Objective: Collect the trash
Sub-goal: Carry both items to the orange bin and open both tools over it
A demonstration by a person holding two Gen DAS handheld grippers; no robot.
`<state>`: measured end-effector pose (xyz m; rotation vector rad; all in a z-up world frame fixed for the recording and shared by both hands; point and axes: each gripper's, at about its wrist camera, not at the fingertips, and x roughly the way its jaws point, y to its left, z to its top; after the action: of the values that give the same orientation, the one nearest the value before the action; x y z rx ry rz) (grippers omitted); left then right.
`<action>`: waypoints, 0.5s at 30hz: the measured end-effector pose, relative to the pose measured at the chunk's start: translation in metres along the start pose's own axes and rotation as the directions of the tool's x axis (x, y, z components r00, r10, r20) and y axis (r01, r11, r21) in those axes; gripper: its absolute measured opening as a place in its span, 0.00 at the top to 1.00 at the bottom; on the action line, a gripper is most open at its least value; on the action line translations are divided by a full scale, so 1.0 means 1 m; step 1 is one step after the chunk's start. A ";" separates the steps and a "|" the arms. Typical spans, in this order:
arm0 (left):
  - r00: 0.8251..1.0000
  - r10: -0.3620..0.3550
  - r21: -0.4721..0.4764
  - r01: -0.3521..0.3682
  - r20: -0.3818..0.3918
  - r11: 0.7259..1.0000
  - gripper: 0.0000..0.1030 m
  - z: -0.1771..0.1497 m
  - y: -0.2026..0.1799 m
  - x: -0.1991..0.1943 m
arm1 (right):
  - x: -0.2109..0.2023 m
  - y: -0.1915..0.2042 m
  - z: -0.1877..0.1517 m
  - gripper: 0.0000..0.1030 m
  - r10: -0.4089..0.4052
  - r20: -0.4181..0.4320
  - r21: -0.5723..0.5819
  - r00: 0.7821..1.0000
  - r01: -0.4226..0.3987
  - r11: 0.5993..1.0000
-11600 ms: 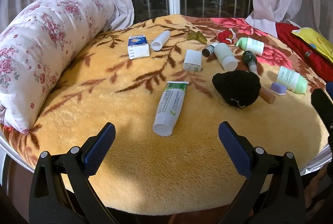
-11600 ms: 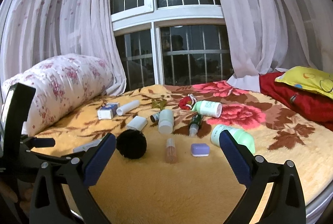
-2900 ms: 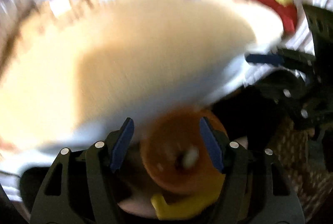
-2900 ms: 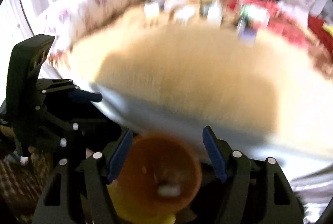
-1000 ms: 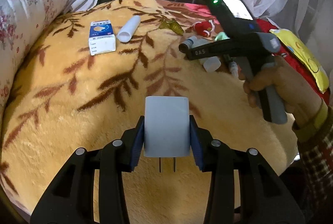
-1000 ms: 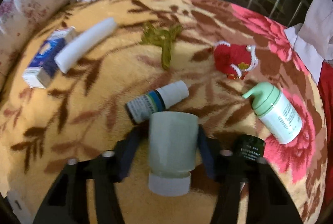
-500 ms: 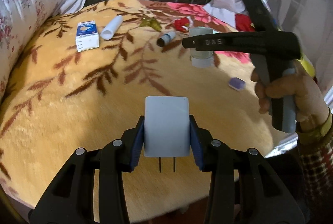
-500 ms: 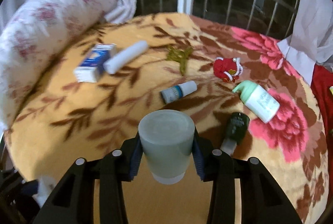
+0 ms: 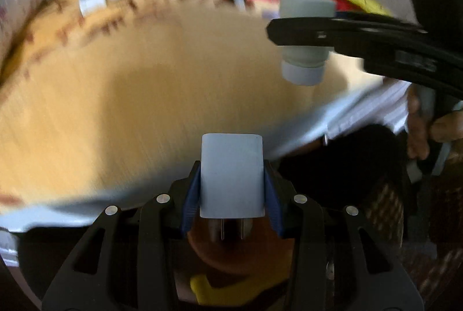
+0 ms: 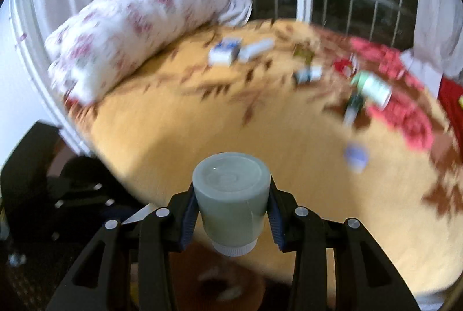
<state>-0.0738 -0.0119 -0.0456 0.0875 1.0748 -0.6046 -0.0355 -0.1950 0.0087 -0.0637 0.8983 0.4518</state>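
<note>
Right under the left gripper [image 9: 231, 195], jaws pinching a white plug adapter [image 9: 231, 175], prongs pointing back toward the camera, and directly below those prongs sits the orange bin [image 9: 240, 250] with its yellow lip, just off the edge of the bed [image 9: 115, 108]. That's the relation that matters: the bin's mouth lies straight beneath the adapter, so, by my read, this hand is the nearer one and a release should drop the adapter in. Over to the right gripper [image 10: 231, 212], jaws clamped on a pale green bottle [image 10: 231, 201], held cap down and base up, long axis roughly upright across the pads. From its own camera the bin is a dim brown shape [image 10: 220, 288] low in the frame beneath the bottle's cap, blurred, so I can't tell whether it's squarely over the mouth. In the left view that bottle [image 9: 303, 42] hangs higher and off to the right of the bin, above the bed edge, so it looks second in line. Farther out from the bin, still lying on the bed: a blue and white box [image 10: 225, 52], a small lilac item [image 10: 356, 156], a mint green bottle [image 10: 373, 88], all smeared. Beyond them, the floral pillow [image 10: 139, 30] at the far left.
</note>
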 end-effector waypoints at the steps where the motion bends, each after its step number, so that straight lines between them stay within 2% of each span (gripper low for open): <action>1: 0.999 -0.007 0.004 0.007 -0.049 1.000 0.62 -0.011 -0.001 0.011 | 0.003 0.002 -0.011 0.60 0.006 -0.025 0.007 1.000 -0.006 1.000; 4: 0.987 -0.028 -0.001 0.028 -0.157 1.000 0.62 -0.031 -0.001 0.034 | 0.019 0.006 -0.048 0.60 0.039 -0.121 0.038 0.992 -0.034 0.999; 6: 0.974 -0.042 -0.009 0.041 -0.222 0.999 0.61 -0.042 0.000 0.050 | 0.034 0.006 -0.073 0.60 0.068 -0.191 0.069 0.979 -0.055 0.996; 9: 0.954 -0.048 -0.017 0.045 -0.297 0.999 0.61 -0.050 0.000 0.067 | 0.057 0.010 -0.105 0.59 0.105 -0.283 0.108 0.953 -0.077 0.991; 11: 0.947 -0.046 -0.018 0.043 -0.319 0.999 0.59 -0.051 0.001 0.073 | 0.072 0.013 -0.124 0.59 0.130 -0.357 0.125 0.925 -0.091 0.988; 13: 0.949 -0.038 -0.013 0.035 -0.314 0.999 0.44 -0.051 0.000 0.073 | 0.080 0.012 -0.137 0.41 0.120 -0.386 0.140 0.915 -0.071 0.988; 15: 0.956 -0.021 -0.007 0.019 -0.293 1.000 0.37 -0.049 0.000 0.069 | 0.078 0.008 -0.140 0.39 0.106 -0.373 0.155 0.922 -0.051 0.987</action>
<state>-0.0900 -0.0232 -0.1280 0.1670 1.3662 -0.6198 -0.1007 -0.1942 -0.1381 0.0169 1.3179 0.4565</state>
